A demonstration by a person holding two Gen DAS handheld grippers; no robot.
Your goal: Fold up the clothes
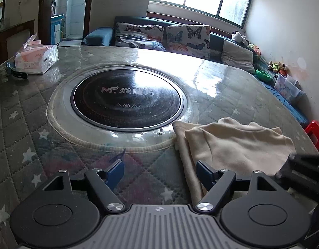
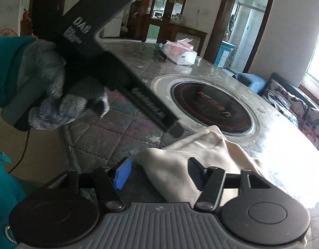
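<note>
A cream garment point(image 1: 232, 145) lies crumpled on the round table at the near right edge; it also shows in the right wrist view point(image 2: 201, 151). My left gripper point(image 1: 160, 173) is open and empty, low over the table, its right finger over the garment's left edge. My right gripper point(image 2: 159, 173) is open, with the garment's near part lying between and under its fingers, not pinched. In the right wrist view the left gripper's body point(image 2: 109, 66) shows, held by a grey-gloved hand point(image 2: 61, 95). The right gripper's dark body point(image 1: 304, 172) shows at the left view's right edge.
The table point(image 1: 24, 124) has a quilted star-print cover under clear plastic and a round black cooktop point(image 1: 127, 99) in its middle. A tissue pack point(image 1: 37, 58) and a dark wristband point(image 1: 18, 74) lie at the far left. A sofa with butterfly cushions point(image 1: 165, 37) and a red stool point(image 1: 317, 132) stand beyond.
</note>
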